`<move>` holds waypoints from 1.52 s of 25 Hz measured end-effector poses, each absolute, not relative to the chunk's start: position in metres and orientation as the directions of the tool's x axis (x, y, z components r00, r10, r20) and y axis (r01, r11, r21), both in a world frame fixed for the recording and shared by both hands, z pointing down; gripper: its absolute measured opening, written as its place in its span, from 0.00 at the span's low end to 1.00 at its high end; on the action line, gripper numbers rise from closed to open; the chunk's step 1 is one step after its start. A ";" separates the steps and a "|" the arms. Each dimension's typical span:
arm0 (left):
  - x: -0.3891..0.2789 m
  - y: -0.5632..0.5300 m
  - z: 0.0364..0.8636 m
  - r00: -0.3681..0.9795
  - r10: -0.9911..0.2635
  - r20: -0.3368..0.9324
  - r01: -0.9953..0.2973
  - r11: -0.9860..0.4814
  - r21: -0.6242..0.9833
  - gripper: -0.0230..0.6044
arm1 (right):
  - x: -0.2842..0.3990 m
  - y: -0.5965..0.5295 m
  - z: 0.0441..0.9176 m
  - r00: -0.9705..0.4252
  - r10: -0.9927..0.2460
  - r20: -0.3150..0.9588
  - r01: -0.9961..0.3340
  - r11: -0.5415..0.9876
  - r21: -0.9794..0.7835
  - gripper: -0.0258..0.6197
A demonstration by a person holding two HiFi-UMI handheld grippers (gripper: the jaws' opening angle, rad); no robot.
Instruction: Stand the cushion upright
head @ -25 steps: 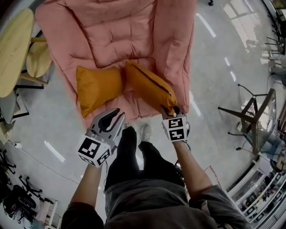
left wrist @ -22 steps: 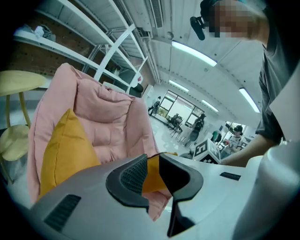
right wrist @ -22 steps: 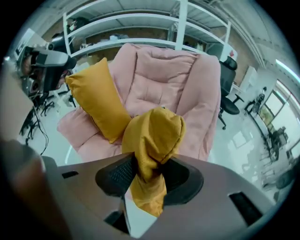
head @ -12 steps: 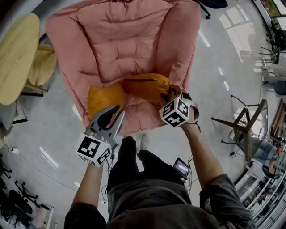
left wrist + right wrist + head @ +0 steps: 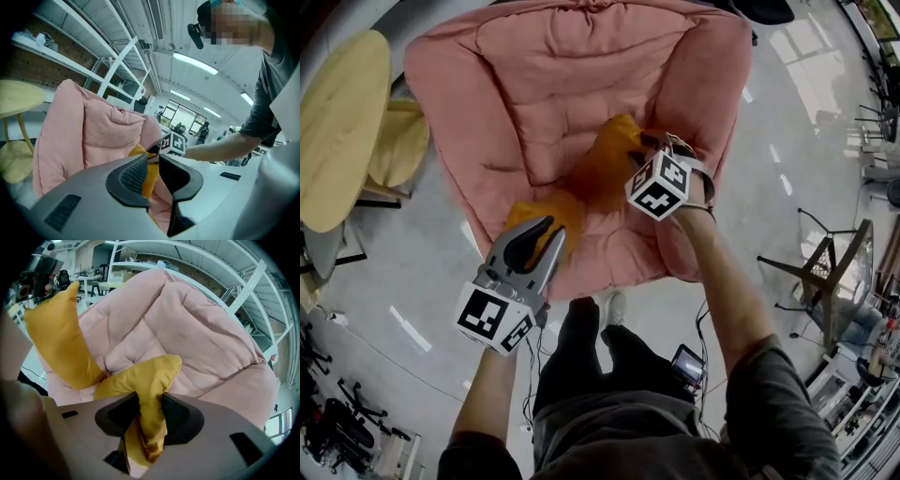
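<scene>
Two orange cushions lie on a pink armchair (image 5: 581, 75). My right gripper (image 5: 645, 142) is shut on a corner of one cushion (image 5: 605, 169), which hangs lifted and tilted over the seat, close to the backrest. In the right gripper view that corner (image 5: 140, 378) is bunched between the right gripper's (image 5: 150, 411) pads. The other cushion (image 5: 553, 211) rests at the seat's front left and stands upright at left (image 5: 58, 338) in the right gripper view. My left gripper (image 5: 539, 234) hovers just before it, jaws slightly apart and holding nothing; orange fabric (image 5: 149, 180) shows through the left gripper's (image 5: 153, 164) gap.
A round yellow table (image 5: 337, 122) and a yellow stool (image 5: 398, 141) stand left of the armchair. A metal chair frame (image 5: 825, 281) is on the floor at right. The person's legs and shoes (image 5: 605, 305) are at the chair's front edge, cables trailing behind.
The right gripper has carried its cushion from the seat's front edge up toward the backrest, rolling as it went. The left gripper has moved forward to the other cushion.
</scene>
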State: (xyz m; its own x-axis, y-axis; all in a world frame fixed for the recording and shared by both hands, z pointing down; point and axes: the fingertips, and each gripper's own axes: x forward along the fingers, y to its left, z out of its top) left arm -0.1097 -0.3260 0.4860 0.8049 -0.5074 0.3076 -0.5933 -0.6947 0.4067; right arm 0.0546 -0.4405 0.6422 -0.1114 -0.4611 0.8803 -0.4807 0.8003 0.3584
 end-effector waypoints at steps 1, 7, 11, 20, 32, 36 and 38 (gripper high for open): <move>-0.111 -0.330 0.487 0.805 -0.508 0.307 -0.593 -0.694 0.407 0.16 | 0.054 -0.452 0.645 -0.110 -0.471 0.876 -0.481 0.796 0.368 0.30; -0.108 -0.343 0.488 0.820 -0.489 0.298 -0.572 -0.713 0.406 0.16 | 0.063 -0.505 0.661 -0.082 -0.513 0.855 -0.521 0.753 0.402 0.30; -0.106 -0.347 0.492 0.824 -0.484 0.296 -0.567 -0.717 0.406 0.16 | 0.064 -0.518 0.659 -0.064 -0.562 0.825 -0.552 0.708 0.439 0.31; -0.095 -0.331 0.488 0.821 -0.484 0.303 -0.570 -0.724 0.389 0.16 | 0.062 -0.495 0.626 -0.133 -0.627 0.767 -0.590 0.672 0.447 0.35; -0.102 -0.295 0.436 0.783 -0.552 0.285 -0.621 -0.711 0.329 0.16 | 0.070 -0.458 0.500 -0.284 -0.745 0.604 -0.697 0.593 0.404 0.28; -0.103 -0.278 0.413 0.771 -0.569 0.285 -0.636 -0.707 0.309 0.16 | 0.074 -0.431 0.450 -0.350 -0.756 0.554 -0.768 0.570 0.293 0.21; -0.101 -0.269 0.401 0.769 -0.575 0.280 -0.639 -0.708 0.302 0.16 | 0.079 -0.413 0.427 -0.377 -0.763 0.526 -0.786 0.563 0.254 0.18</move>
State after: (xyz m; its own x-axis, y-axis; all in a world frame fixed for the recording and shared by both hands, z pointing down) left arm -0.1012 -0.2693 0.4011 0.7688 -0.5748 0.2803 -0.6390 -0.7076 0.3016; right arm 0.0789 -0.4130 0.4269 -0.3767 -0.7628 0.5255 -0.7864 0.5632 0.2536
